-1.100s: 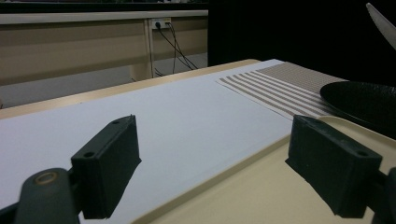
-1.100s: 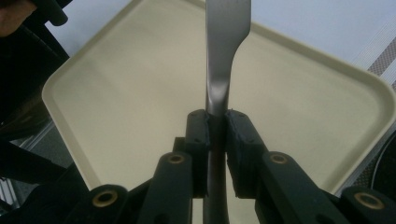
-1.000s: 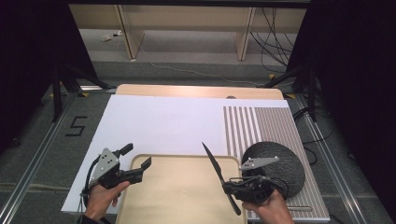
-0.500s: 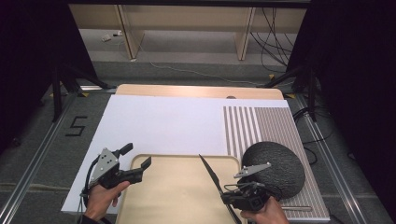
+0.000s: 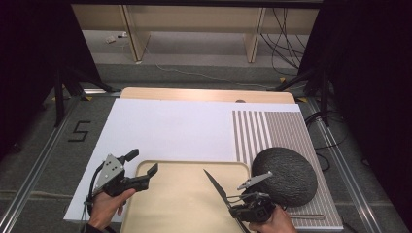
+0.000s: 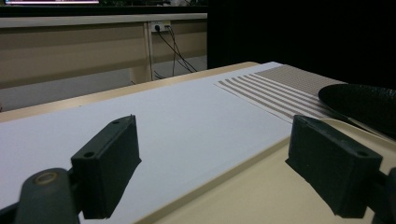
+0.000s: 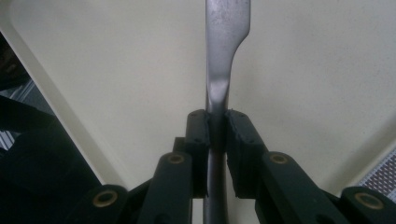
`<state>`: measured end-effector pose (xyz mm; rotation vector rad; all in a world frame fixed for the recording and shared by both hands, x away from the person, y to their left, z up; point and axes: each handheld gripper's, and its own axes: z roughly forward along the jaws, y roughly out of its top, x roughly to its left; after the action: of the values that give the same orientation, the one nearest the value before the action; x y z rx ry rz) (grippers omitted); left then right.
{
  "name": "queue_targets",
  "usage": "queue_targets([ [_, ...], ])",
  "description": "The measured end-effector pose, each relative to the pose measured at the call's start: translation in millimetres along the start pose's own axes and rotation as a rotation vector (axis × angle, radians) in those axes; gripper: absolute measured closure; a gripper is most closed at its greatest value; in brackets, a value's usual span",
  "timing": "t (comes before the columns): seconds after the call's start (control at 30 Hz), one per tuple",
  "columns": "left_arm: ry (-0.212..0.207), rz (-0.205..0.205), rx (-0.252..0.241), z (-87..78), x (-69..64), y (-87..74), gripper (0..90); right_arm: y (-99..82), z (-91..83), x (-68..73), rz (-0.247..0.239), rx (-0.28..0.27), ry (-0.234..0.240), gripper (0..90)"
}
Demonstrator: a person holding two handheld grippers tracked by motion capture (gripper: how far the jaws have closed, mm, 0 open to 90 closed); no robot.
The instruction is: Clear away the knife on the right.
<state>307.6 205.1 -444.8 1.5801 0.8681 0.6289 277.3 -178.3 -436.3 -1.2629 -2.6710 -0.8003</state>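
My right gripper (image 5: 236,208) is shut on the handle of a knife (image 5: 217,186), low over the beige cutting board (image 5: 180,204). The blade points away and to the left over the board. In the right gripper view the pads (image 7: 239,135) of that gripper (image 7: 217,126) pinch the knife's (image 7: 226,42) narrow metal neck above the board (image 7: 116,70). My left gripper (image 5: 142,162) stands open at the board's far left corner, holding nothing. In its own view the gripper (image 6: 219,177) has one jaw over the white sheet and the other over the board (image 6: 261,200).
A dark, rough round object (image 5: 286,174) lies on the striped mat (image 5: 272,131) just right of the board, close to my right hand; its black edge (image 6: 364,105) shows from the left gripper. A white sheet (image 5: 170,131) covers the table beyond the board.
My right hand has come toward the near edge and sunk a little, carrying the knife with it. The left gripper has stayed where it was.
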Motion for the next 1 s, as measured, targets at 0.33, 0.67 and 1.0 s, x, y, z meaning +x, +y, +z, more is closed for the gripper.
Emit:
queue_targets([
  [0.33,-0.008,0.003,0.005,1.2,-1.4,-0.3,16.3,1.0,10.3,-3.3,0.016,0.034,-0.005,80.2],
  [0.67,-0.016,-0.015,-0.007,1.0,0.1,-0.4,16.4,2.0,22.0,0.2,0.004,0.079,-0.021,80.2],
  [1.0,-0.013,-0.010,0.009,1.4,-0.8,-0.9,16.3,0.8,30.1,4.3,-0.026,0.095,-0.053,79.8],
])
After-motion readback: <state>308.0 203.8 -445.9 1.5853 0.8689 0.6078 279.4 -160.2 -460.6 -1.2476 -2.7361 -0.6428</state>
